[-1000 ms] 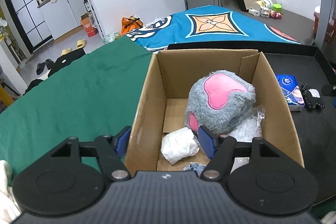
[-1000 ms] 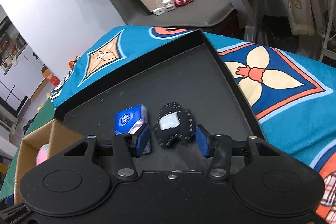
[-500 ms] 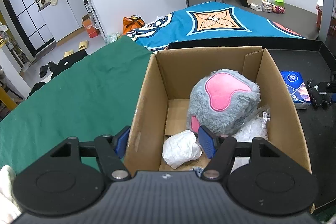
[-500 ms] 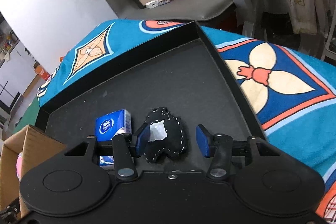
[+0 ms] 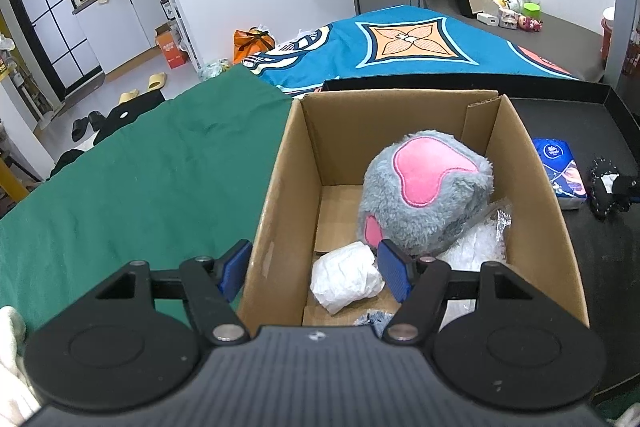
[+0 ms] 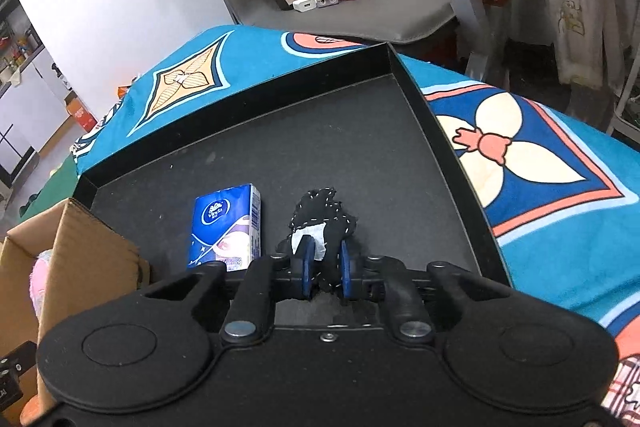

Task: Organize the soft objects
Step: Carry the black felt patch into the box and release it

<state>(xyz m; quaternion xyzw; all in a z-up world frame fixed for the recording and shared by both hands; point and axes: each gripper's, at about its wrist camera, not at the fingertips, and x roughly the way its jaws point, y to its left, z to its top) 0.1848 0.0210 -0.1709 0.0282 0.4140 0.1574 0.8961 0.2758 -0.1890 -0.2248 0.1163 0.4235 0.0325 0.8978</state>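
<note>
Black felt toy [image 6: 325, 223] is lying on the black tray [image 6: 360, 147] beside the tissue pack [image 6: 227, 227], with the right hand-held gripper [image 6: 325, 269] clamping its near edge. Being gripped so shallowly, it is risking slipping free during lifting. The left hand-held gripper [image 5: 316, 269] is hovering spread apart over the cardboard box [image 5: 532, 195].

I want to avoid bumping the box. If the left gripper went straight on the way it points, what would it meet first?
Probably the cardboard box: its near left wall sits between the open fingers of the left gripper. Just past that lies the white wad, then the grey plush toy. Depth is hard to judge.
</note>
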